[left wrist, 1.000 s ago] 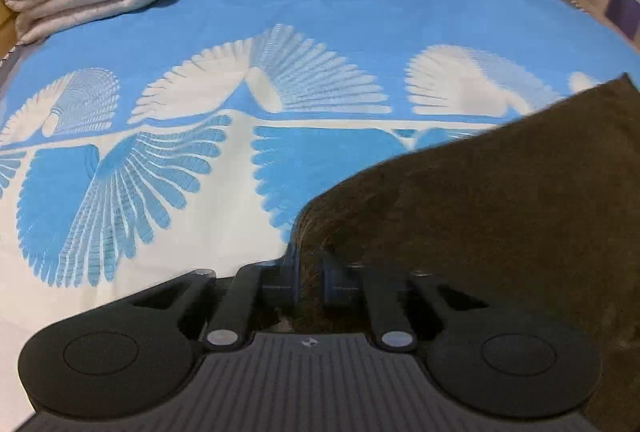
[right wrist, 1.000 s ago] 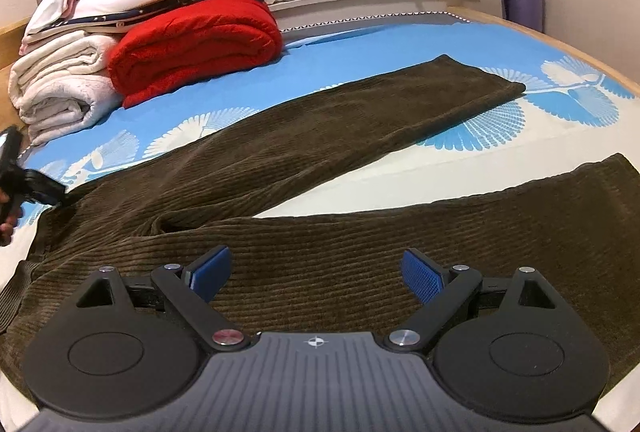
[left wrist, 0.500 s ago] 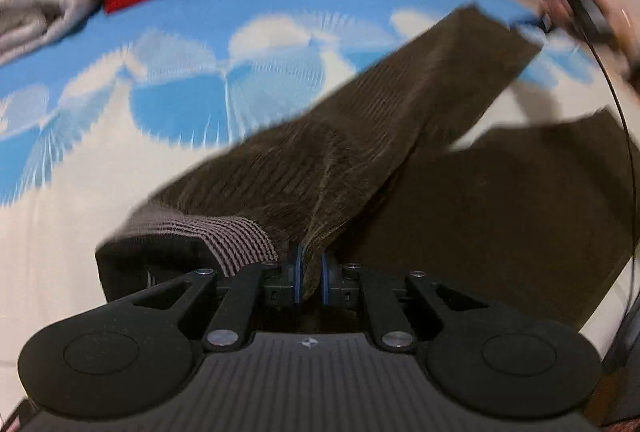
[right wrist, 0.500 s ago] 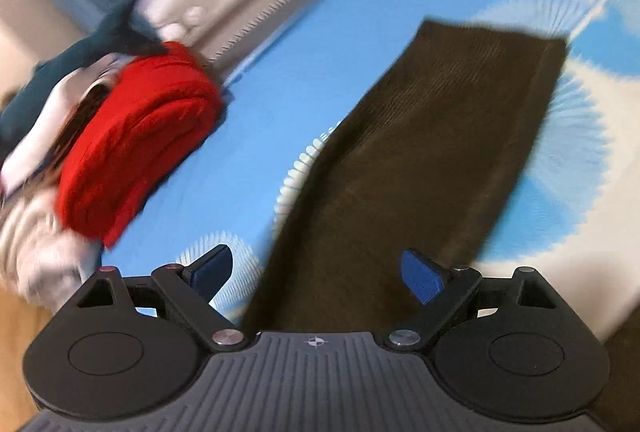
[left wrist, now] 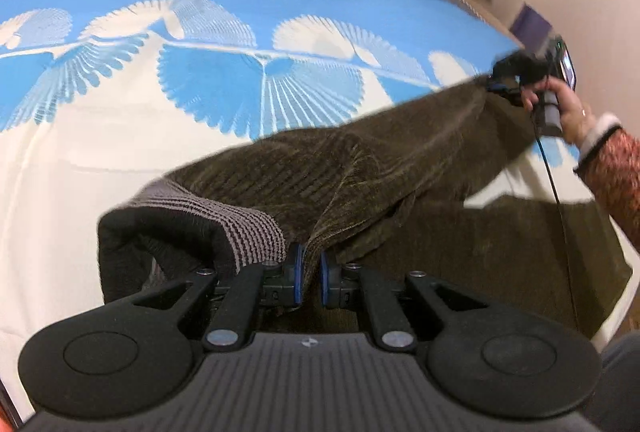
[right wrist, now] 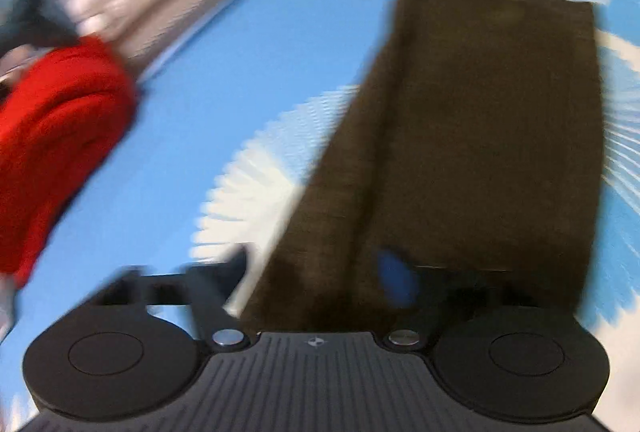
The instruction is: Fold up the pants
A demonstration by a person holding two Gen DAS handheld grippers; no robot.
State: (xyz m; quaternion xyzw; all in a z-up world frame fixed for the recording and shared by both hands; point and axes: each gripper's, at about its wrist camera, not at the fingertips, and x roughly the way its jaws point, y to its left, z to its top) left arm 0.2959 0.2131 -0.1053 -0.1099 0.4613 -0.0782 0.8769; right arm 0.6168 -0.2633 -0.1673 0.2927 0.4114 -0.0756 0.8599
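Left wrist view shows the left hand-held gripper [left wrist: 310, 274] clamped on a fold of the brown corduroy pants [left wrist: 360, 171] just beside the grey ribbed waistband [left wrist: 224, 216], which hangs open and lifted off the bed [left wrist: 100, 159]. One leg stretches from there across the blue-and-white sheet to the right hand-held gripper [left wrist: 506, 85], held in the person's hand [left wrist: 564, 107]; its jaws have just been closing, with the far part of that leg between them, and they appear to pinch it. The right wrist view is blurred, so the contact itself is not sharp there. The other leg [left wrist: 500, 252] lies flat on the bed beneath. Judged from this, the fold is at its start: one leg is raised at both ends but not yet laid over the other. Aligning the legs and folding the length remain.
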